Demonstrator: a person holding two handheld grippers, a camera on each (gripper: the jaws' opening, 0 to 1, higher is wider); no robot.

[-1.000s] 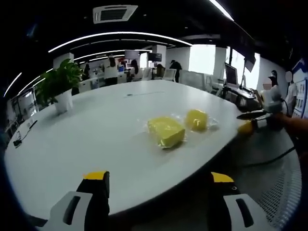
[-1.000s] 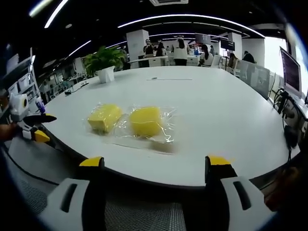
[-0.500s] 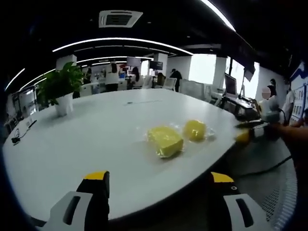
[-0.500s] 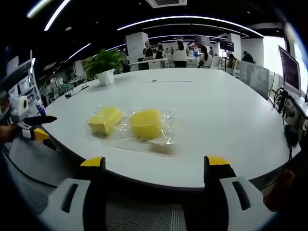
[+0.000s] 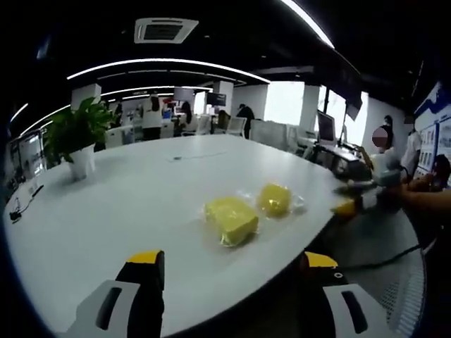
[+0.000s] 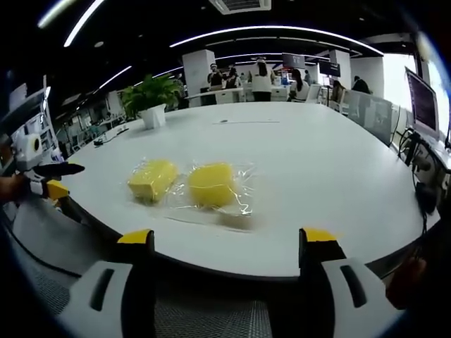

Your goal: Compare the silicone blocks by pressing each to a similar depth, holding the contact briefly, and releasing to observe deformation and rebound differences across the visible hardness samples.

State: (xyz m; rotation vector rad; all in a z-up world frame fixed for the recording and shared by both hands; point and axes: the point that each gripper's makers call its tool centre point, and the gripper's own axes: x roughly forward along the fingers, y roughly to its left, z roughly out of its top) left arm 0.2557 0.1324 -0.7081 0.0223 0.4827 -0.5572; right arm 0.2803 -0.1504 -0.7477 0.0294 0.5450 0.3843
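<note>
Left gripper (image 5: 227, 264) held low, jaws spread wide apart, yellow tips up, nothing between them. Right gripper (image 6: 229, 243) same: jaws parted wide, empty. In the left gripper view the right gripper shows at the right, gripped by a hand (image 5: 414, 198); its jaw state there is unclear.

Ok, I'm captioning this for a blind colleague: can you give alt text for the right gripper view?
Two yellow silicone blocks in clear plastic wrap lie side by side on a large white table, untouched. The right gripper is open, short of the table edge. A potted plant stands farther back.
</note>
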